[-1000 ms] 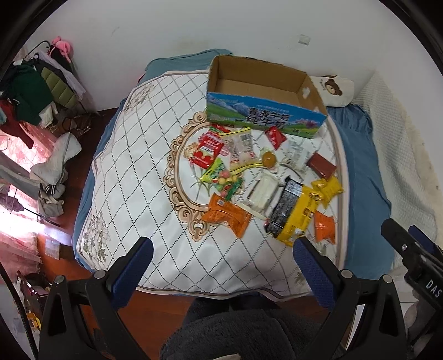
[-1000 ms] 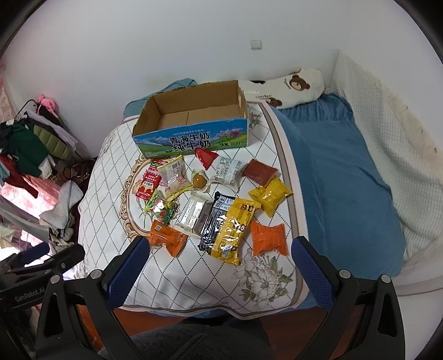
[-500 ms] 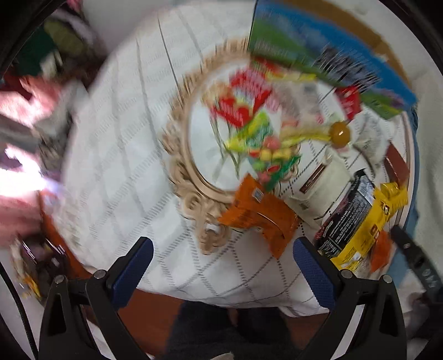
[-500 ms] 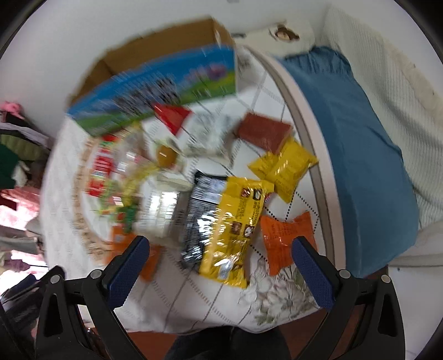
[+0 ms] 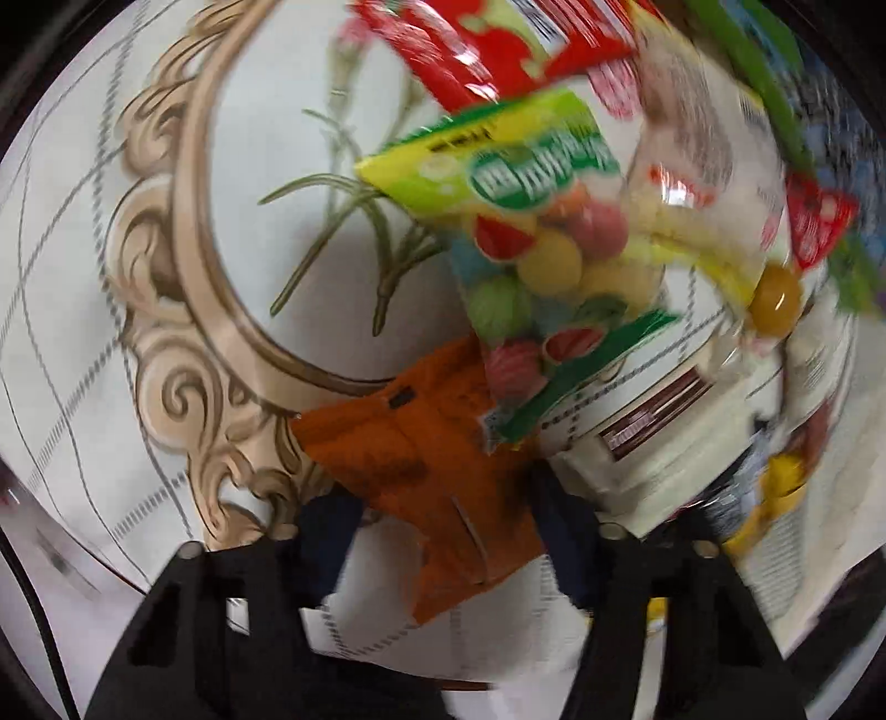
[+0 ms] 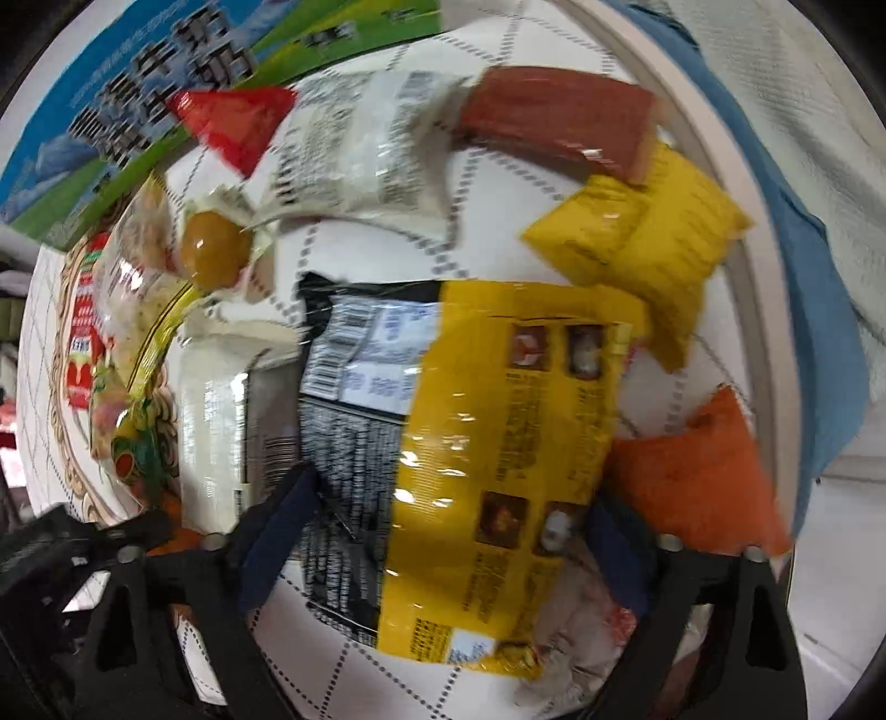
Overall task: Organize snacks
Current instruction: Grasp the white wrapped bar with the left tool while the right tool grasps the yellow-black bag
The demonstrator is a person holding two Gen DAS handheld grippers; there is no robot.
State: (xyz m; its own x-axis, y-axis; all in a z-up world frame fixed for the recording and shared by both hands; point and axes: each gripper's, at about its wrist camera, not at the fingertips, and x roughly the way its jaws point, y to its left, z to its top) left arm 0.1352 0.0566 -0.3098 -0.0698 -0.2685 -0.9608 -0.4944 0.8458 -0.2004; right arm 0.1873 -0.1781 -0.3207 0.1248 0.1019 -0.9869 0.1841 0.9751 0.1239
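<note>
**Mia:** What is the left gripper doing?

**Ben:** It points down at the quilt. Its jaws have just been closing, and now they are narrow. The orange packet lies flat between them.

**Mia:** Is it pinching the packet?

**Ben:** I can't tell. The fingers sit right at the packet's sides, but it is all too blurry.

**Mia:** What is near it?

**Ben:** A candy bag with round sweets lies partly on its top corner. Above that is a red packet. To the right is a white packet with a brown label, and a round brown snack in clear wrap.

**Mia:** And the right gripper?

**Ben:** It points down too. Its jaws have just been closing, but they are quite wide. A big yellow packet and a black packet lie side by side between them, the yellow one over the black one's edge. The fingers stand at the outer edges, and I see no squeeze.

**Mia:** What else is there?

**Ben:** A second orange packet on the right, a small yellow packet and a brown packet higher up, touching. A printed white bag and a red triangle packet lie by the blue and green box. A blue sheet is past the quilt's edge.
</note>
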